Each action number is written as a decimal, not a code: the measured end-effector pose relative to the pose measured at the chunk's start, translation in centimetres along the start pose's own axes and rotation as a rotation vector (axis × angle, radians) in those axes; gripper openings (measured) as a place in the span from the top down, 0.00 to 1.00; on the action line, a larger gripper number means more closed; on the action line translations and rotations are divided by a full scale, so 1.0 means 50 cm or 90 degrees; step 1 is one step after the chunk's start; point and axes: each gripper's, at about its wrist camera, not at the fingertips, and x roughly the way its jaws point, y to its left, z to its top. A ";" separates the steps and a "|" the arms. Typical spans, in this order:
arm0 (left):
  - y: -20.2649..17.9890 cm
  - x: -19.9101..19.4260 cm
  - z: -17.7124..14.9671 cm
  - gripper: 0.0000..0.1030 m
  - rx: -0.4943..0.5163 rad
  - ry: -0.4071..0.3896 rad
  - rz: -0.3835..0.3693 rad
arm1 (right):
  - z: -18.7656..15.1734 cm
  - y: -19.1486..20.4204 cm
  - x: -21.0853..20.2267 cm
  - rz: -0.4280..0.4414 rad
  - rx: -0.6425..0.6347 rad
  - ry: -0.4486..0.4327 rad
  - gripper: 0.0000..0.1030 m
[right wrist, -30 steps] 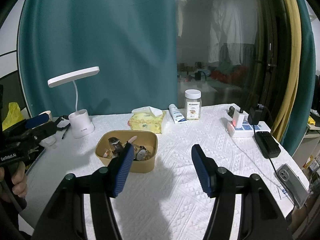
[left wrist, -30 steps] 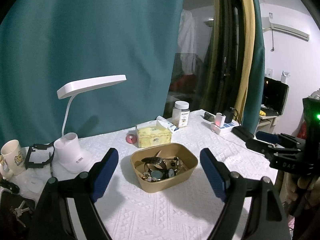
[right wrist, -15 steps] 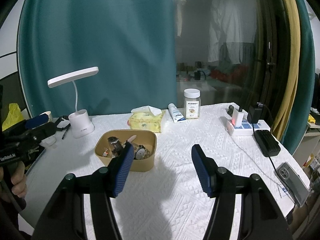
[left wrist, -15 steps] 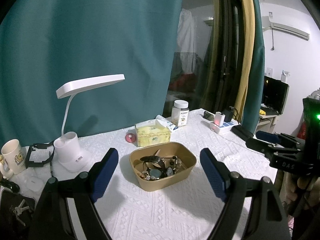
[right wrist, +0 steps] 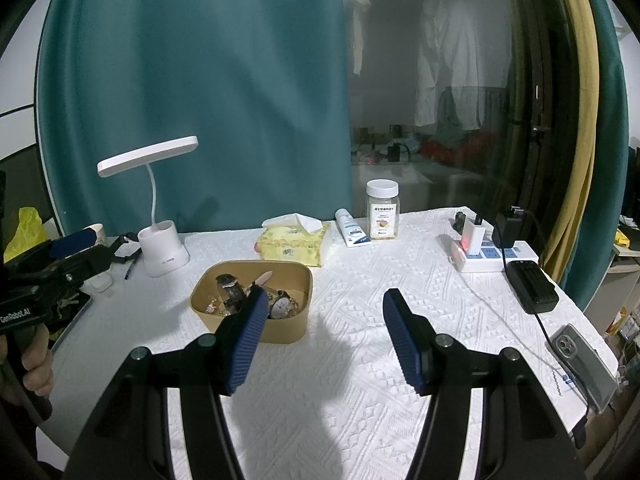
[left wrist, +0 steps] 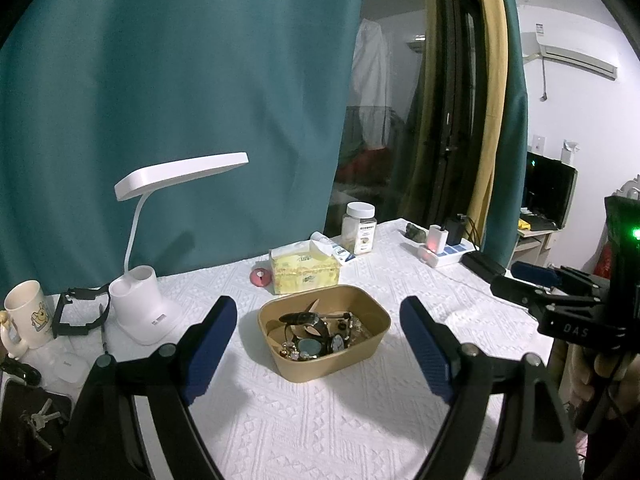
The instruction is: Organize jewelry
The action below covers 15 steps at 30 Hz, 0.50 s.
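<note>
A tan oval tray (left wrist: 374,354) sits mid-table on the white cloth, holding several watches and small jewelry pieces (left wrist: 316,332). It also shows in the right wrist view (right wrist: 288,330), with the watches (right wrist: 232,292) inside. My left gripper (left wrist: 318,346) is open and empty, hovering in front of the tray with the tray between its fingertips in view. My right gripper (right wrist: 324,336) is open and empty, just right of the tray; its left finger (right wrist: 246,340) overlaps the tray's front. Each gripper appears in the other's view, the right one (left wrist: 532,280) and the left one (right wrist: 76,246).
A white desk lamp (left wrist: 138,300), yellow tissue pack (left wrist: 304,268), jar (left wrist: 360,226), tube (right wrist: 352,232) and a small pink round thing (left wrist: 260,278) stand behind the tray. A mug (left wrist: 24,316) and keys (left wrist: 38,420) are left. A power strip (right wrist: 492,254), black adapter (right wrist: 530,286) and phone (right wrist: 582,364) lie right.
Both grippers have drawn back and risen slightly; the tray looks a little farther and higher in both views. Both stay open and empty.
</note>
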 end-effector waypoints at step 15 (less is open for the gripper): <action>-0.001 -0.001 0.000 0.19 0.002 0.002 0.000 | 0.000 0.000 -0.002 0.000 0.000 -0.002 0.44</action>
